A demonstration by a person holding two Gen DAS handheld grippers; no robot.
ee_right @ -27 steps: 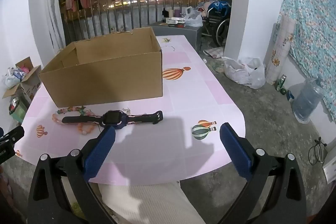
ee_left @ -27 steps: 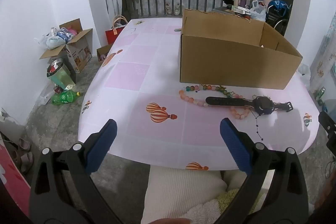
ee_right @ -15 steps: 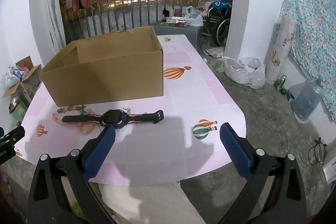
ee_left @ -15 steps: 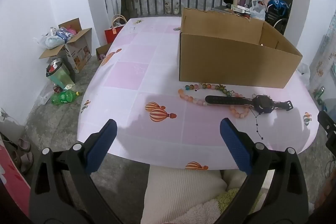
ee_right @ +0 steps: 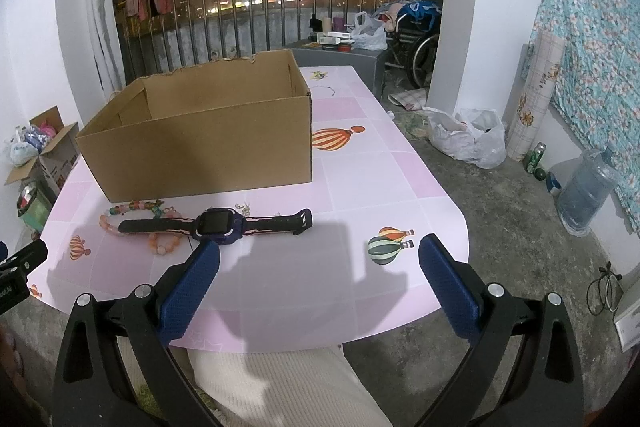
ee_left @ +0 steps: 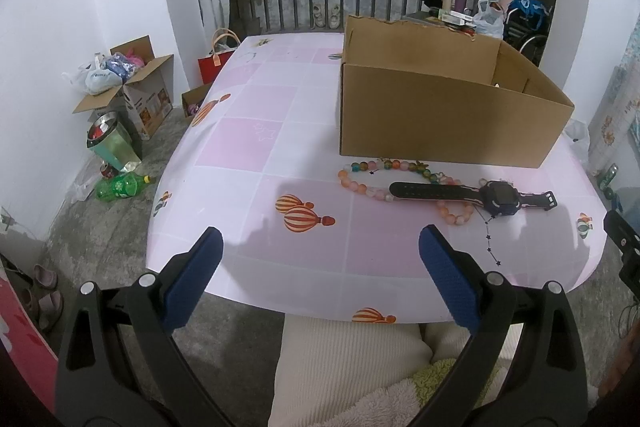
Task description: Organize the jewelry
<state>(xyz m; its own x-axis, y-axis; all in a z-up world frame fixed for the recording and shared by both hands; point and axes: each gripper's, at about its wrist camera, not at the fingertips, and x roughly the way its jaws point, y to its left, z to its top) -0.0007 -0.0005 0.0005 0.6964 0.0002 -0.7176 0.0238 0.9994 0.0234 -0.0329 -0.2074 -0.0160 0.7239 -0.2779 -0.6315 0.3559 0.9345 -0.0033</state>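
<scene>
A dark wristwatch (ee_left: 500, 195) (ee_right: 218, 225) lies flat on the pink tablecloth, across a string of pink and coloured beads (ee_left: 362, 185) (ee_right: 132, 207). A thin dark chain with small stars (ee_left: 489, 237) trails toward the table's near edge. Behind them stands an open cardboard box (ee_left: 440, 115) (ee_right: 200, 143). My left gripper (ee_left: 320, 267) hangs open over the near edge, well short of the jewelry. My right gripper (ee_right: 320, 273) is open too, its left pad just in front of the watch. Nothing is between either pair of jaws.
The table (ee_left: 256, 131) (ee_right: 380, 171) has a rounded near edge, with a person's cream-clad lap below it. Boxes, bags and a green bottle (ee_left: 120, 183) sit on the floor at left. A water jug (ee_right: 584, 187) and plastic bags lie at right.
</scene>
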